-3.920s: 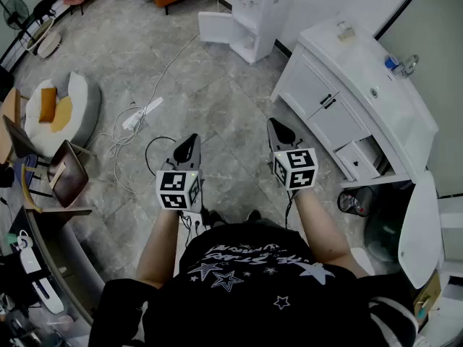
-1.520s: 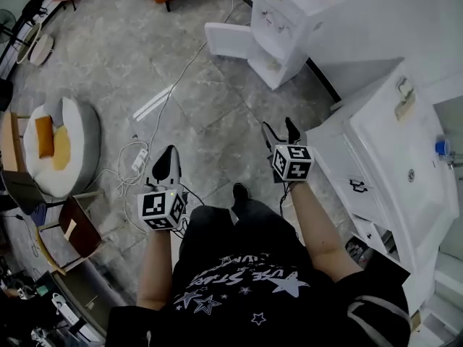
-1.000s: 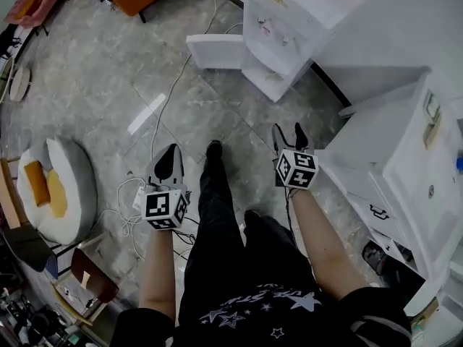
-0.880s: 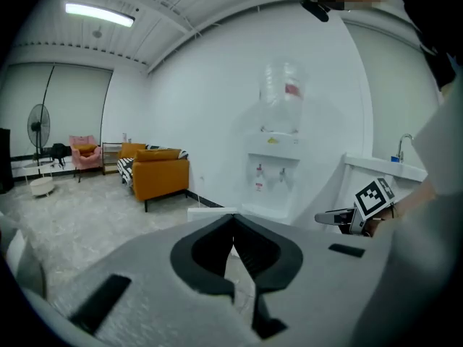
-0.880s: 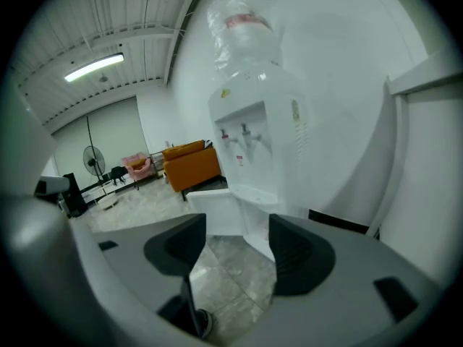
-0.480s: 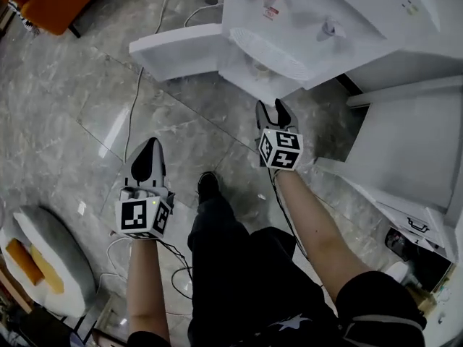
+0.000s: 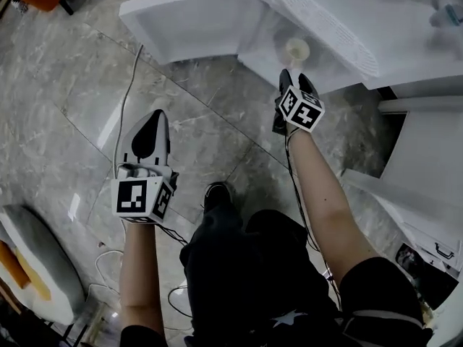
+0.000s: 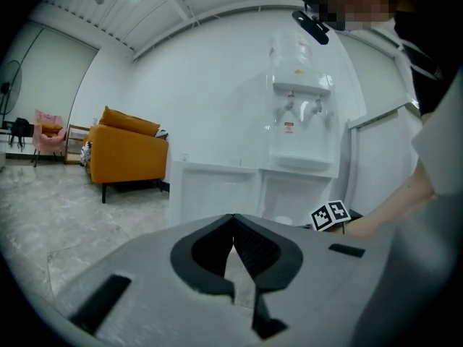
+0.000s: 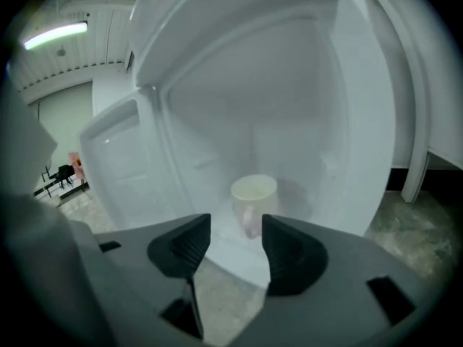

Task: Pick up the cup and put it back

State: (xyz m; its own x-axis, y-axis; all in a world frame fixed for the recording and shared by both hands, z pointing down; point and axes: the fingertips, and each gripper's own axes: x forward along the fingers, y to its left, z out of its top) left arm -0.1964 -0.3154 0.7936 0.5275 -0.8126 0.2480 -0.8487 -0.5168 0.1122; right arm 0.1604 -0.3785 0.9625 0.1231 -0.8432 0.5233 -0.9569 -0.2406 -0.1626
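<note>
The person's right forearm reached straight forward and carried the right tool (image 7: pixel 295 78) up to the open lower compartment (image 7: pixel 271 38) of a white water dispenser (image 8: pixel 300 132). The compartment's door (image 7: pixel 189 16) was swung out to the left. The left forearm was drawn back closer to the body, and the left tool (image 7: pixel 153 118) hung over the marbled floor (image 7: pixel 65 100), pointing forward.

The cup (image 7: pixel 297 48) stood upright on the floor of that compartment, towards its back. It was a pale cream mug with its mouth facing up. In the right gripper view the cup (image 9: pixel 253 196) showed its handle turned towards the camera.

The right tool (image 9: pixel 235 231) had its jaws a fair way apart with nothing gripped between them. The cup lay just ahead of the tips, in line with the gap, and was not touched. The left tool (image 8: pixel 233 220) had its jaws brought together, tips meeting, and held nothing.
</note>
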